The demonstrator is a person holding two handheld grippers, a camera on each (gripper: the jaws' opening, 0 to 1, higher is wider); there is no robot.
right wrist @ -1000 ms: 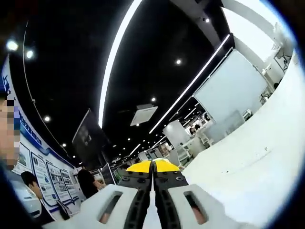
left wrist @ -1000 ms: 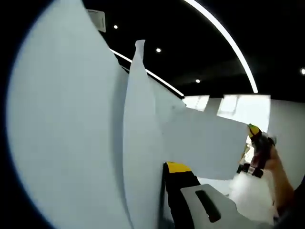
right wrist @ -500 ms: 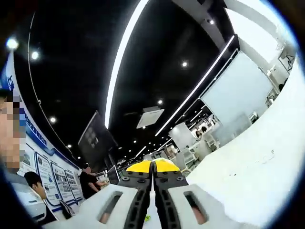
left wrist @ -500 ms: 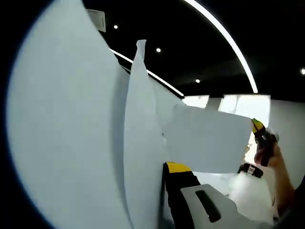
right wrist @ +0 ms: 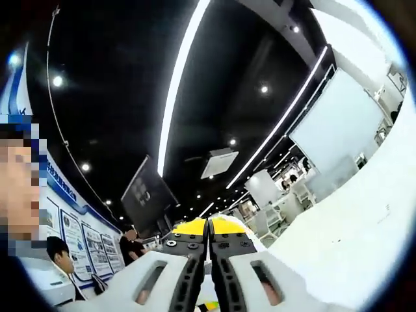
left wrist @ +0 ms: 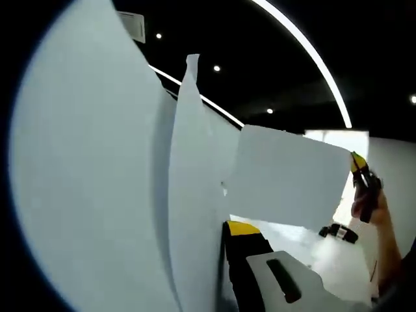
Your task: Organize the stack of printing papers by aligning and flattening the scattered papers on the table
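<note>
Papers (left wrist: 110, 195) upright left of left tongs (left wrist: 242, 229); right tongs (left wrist: 359, 166) beyond far paper edge

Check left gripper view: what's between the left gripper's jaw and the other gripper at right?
In the left gripper view, a raised white paper sheet spans most of the stretch from the left gripper to the right gripper.

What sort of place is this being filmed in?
Probably a large showroom or exhibition hall: a black ceiling with long light strips, illustrated display panels along a wall with people beside them, and white tables further back.
</note>
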